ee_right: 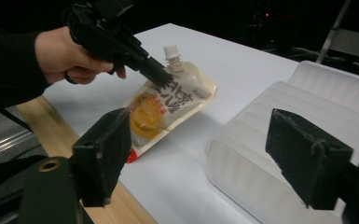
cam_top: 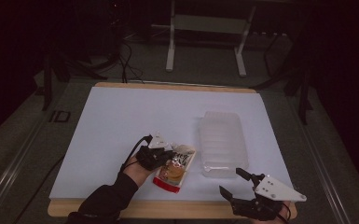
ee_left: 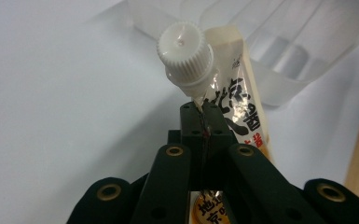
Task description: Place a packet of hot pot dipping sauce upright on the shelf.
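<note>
A spouted food pouch (cam_top: 175, 169) with a white screw cap (ee_left: 185, 49), black lettering and a red bottom edge is tilted up off the white table sheet (cam_top: 130, 116). My left gripper (cam_top: 169, 154) is shut on the pouch's top edge just below the cap (ee_left: 199, 112). The pouch's lower end still rests on the sheet (ee_right: 142, 140). In the right gripper view the left gripper (ee_right: 161, 74) grips the pouch (ee_right: 172, 100) near its spout. My right gripper (cam_top: 230, 181) hovers open at the table's front right with nothing between its jaws (ee_right: 205, 149).
A clear ribbed plastic container (cam_top: 223, 140) lies upside down on the sheet right of the pouch, just beyond the right gripper (ee_right: 284, 116). The wooden table edge (cam_top: 168, 210) runs along the front. A metal stand's legs (cam_top: 170, 51) rise behind the table.
</note>
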`<state>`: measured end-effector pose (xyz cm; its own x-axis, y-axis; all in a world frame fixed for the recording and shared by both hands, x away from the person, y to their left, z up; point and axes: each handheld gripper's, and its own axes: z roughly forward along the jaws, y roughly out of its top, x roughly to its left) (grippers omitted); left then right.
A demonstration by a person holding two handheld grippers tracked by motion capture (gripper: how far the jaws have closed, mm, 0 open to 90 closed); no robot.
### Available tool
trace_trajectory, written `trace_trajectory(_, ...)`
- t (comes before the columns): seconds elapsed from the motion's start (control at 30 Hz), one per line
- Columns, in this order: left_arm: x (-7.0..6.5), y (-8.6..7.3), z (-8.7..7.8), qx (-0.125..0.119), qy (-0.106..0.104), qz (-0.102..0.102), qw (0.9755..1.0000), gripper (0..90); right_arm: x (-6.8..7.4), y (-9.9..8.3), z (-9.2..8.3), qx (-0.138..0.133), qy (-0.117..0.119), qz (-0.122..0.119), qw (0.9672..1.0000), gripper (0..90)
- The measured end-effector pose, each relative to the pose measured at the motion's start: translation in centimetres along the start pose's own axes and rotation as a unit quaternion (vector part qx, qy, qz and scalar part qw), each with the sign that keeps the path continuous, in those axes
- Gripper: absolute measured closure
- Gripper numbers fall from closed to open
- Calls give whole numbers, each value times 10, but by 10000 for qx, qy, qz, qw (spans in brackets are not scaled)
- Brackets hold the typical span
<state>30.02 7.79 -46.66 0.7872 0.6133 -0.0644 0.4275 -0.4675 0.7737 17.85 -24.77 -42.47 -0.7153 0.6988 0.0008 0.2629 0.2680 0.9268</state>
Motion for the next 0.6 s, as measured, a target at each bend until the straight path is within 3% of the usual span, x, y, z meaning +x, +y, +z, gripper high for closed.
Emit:
trace_trajectory(0.27, -10, 4, -19, -193, -248, -3, 9995, 897, -4, 6, 0, 201, 102, 19, 9997, 276)
trace_trajectory(0.37, -13, 5, -25, -247, -325, 77, 9991, 898, -10, 10, 2, 425, 234, 58, 9988, 284)
trace_trajectory(0.5, -18, 6, -33, -338, -390, 160, 9985, 898, -15, 11, 3, 460, 341, 71, 9983, 311)
trace_trajectory(0.6, -21, 7, -37, -426, -467, 233, 9977, 898, -25, 14, 7, 481, 586, -24, 9971, 313)
